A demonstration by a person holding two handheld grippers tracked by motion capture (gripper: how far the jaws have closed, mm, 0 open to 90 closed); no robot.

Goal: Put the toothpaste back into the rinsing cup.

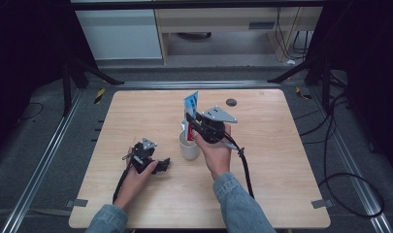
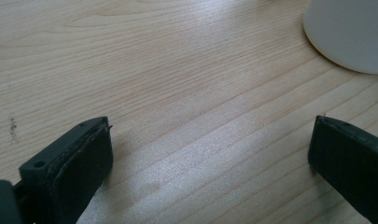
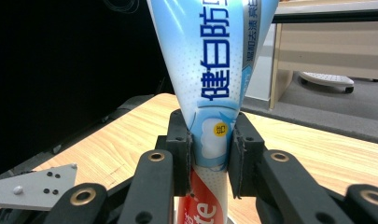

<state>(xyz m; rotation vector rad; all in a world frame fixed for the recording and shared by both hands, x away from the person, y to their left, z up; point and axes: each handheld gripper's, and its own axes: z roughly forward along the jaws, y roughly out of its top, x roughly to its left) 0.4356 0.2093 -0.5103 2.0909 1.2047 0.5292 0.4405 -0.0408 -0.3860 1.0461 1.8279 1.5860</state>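
Observation:
A blue, white and red toothpaste tube (image 1: 190, 108) stands upright with its lower end in a white cup (image 1: 188, 147) near the table's middle. My right gripper (image 1: 193, 122) is shut on the tube just above the cup; in the right gripper view both black jaws press the toothpaste tube (image 3: 214, 84) at its narrow lower part. My left gripper (image 1: 162, 165) rests low on the table to the left of the cup, open, with bare wood between its pads (image 2: 88, 158). The cup's white side (image 2: 350, 32) shows at the top right of the left gripper view.
The wooden table (image 1: 136, 116) has a small dark round disc (image 1: 231, 102) near its far edge. Black cables (image 1: 245, 167) trail from the grippers toward the person. Black stand legs and floor cables (image 1: 352, 184) surround the table.

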